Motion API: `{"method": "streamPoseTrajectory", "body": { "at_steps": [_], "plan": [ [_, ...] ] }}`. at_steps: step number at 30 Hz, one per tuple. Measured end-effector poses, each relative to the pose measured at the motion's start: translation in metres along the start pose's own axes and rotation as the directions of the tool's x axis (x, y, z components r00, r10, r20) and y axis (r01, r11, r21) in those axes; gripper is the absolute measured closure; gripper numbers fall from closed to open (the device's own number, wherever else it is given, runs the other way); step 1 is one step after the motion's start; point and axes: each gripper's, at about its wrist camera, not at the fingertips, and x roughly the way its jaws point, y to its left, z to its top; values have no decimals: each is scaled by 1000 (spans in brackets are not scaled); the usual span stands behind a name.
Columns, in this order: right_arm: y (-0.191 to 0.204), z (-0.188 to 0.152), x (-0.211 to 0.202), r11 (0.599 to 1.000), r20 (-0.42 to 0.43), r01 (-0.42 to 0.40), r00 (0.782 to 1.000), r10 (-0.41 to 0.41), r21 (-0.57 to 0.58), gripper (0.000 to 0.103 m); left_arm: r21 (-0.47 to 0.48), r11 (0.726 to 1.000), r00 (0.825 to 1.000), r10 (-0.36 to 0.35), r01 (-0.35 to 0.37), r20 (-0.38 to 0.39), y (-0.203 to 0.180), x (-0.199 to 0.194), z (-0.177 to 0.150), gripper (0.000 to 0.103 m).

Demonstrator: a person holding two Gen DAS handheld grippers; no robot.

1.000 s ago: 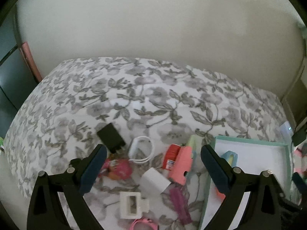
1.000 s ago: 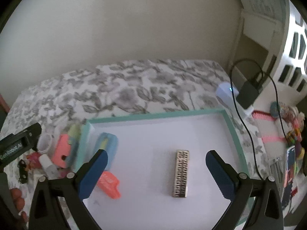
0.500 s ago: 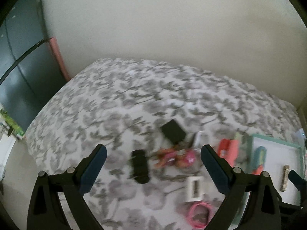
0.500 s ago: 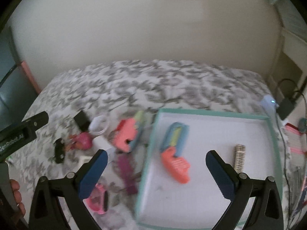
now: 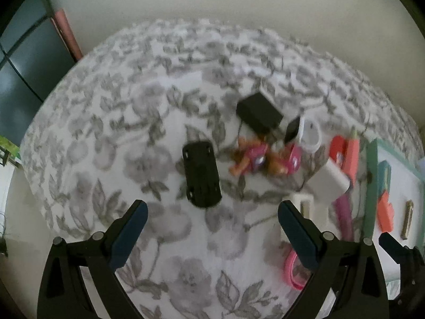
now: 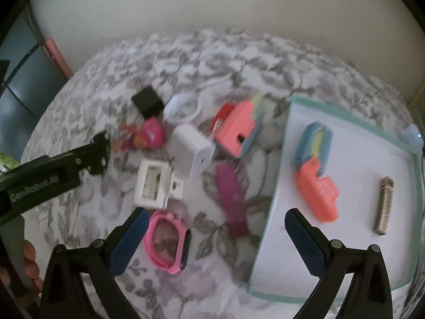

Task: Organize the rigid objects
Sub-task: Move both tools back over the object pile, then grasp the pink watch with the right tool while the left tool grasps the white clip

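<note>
Bordering teal tray [image 6: 281, 156]: crowded clutter, tools agape.

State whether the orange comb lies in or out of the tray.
In. The orange comb lies on the white floor inside the teal-rimmed tray, beside a blue clip.

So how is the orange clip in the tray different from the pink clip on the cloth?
The orange clip lies inside the teal tray; the pink clip lies outside it on the floral cloth. The orange clip's end overlaps a blue-and-yellow clip, while the pink one lies on top of a blue-and-green piece. The pink clip is paler. Both lie flat, and neither is held by any tongs.
</note>
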Motion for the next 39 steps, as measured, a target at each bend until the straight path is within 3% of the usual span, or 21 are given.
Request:
{"method": "streamPoseTrajectory", "body": {
  "at_steps": [5,12,18,22,34,39],
  "plan": [
    [7,-7,13,1000,-56,-6,998,6,-7,0,-14,1000,998,3,-4,-59,3,14,-7,5],
    [14,-13,14,998,-64,36,997,-39,-47,0,-33,999,994,-5,2,-110,9,25,-15,5],
    [16,-12,10,999,-55,0,998,-2,-34,0,-83,997,989,-25,13,-145,19,31,-17,5],
    [25,-12,4,998,-44,-42,998,40,-46,0,-84,996,989,-28,16,-142,20,31,-18,5],
    [42,-23,36,991,-126,-7,992,-9,-133,1,-85,996,990,-35,24,-135,19,27,-17,5],
    [49,-26,47,986,-145,9,989,-34,-168,15,-87,996,991,-49,38,-128,18,26,-16,5]
  ]
}}
